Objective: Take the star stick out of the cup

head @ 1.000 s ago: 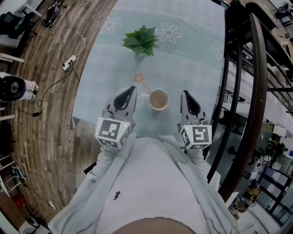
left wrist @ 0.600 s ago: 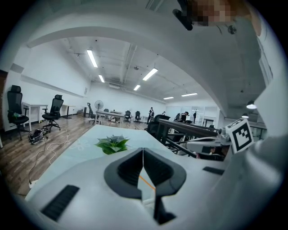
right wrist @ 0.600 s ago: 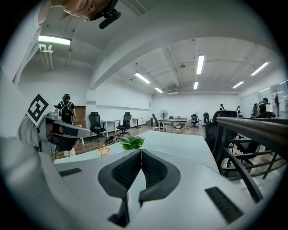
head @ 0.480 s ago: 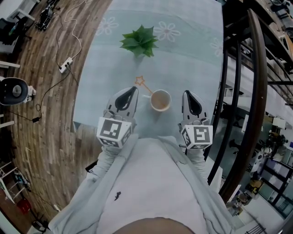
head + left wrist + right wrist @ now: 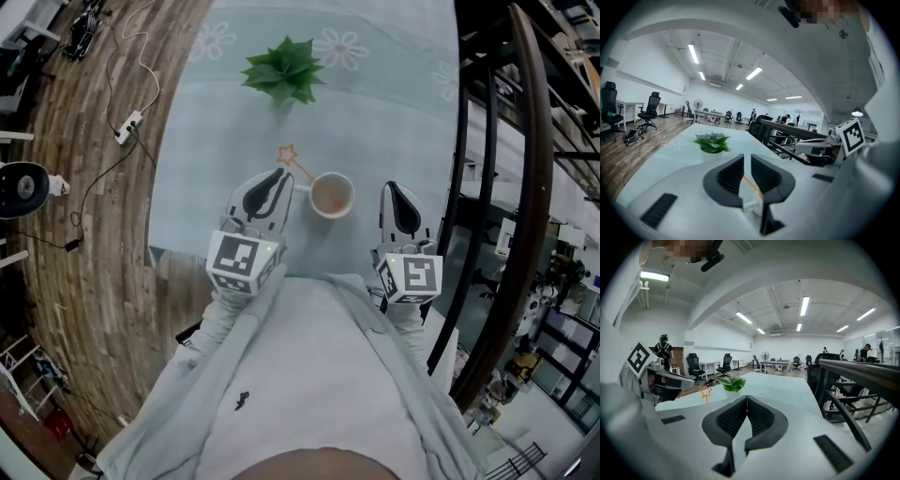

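The thin orange star stick (image 5: 299,168) is leant in the white handled cup (image 5: 351,198). Its star end is tipped out over the rim to the left, so that side suits the grasp. The left gripper (image 5: 277,178) is held just beside it, jaws pressed together on nothing. The right gripper (image 5: 392,193) is held near the cup on the pale green bench (image 5: 394,112), jaws shut and empty, probably to steady it.
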### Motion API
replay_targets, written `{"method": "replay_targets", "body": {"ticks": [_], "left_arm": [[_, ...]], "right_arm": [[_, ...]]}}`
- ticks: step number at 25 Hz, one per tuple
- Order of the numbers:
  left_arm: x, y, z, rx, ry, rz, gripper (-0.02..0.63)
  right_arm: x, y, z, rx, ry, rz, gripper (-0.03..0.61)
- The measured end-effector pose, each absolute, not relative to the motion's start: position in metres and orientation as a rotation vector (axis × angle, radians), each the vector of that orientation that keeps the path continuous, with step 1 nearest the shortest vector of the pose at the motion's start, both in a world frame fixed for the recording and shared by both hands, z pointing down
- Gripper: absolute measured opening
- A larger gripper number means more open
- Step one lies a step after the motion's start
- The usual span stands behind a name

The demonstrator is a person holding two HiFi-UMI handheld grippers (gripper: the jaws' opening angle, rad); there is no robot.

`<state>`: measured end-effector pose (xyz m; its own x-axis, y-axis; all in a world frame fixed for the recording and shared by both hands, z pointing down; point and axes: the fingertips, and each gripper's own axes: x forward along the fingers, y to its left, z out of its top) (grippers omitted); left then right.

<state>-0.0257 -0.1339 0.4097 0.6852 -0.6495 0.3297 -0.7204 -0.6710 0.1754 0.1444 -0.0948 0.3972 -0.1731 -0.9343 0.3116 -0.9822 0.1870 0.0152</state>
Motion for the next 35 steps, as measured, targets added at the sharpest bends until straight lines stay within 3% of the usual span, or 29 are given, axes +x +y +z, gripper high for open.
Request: {"method": "replay_targets", "body": {"ticks": [4, 8, 24, 35], "left_arm": [[-0.018, -0.128, 0.421, 2.594, -1.016, 0.357, 0.025], [-0.005, -0.118, 0.438, 2.552, -0.882, 0.356, 0.11], [0.014, -0.109, 0.494, 2.459, -0.722, 0.385, 0.229], [0.026, -0.119, 0.51, 2.452, -0.647, 0.365, 0.236]], "right_arm": [[0.144, -0.09, 0.403, 1.835, -2.199, 0.295, 0.015], [0.146, -0.084, 0.408, 1.843, -2.182, 0.31, 0.015], [0.154, -0.058, 0.429, 1.893, -2.111, 0.401, 0.015], [0.153, -0.054, 0.437, 1.933, -2.088, 0.443, 0.015]]}}
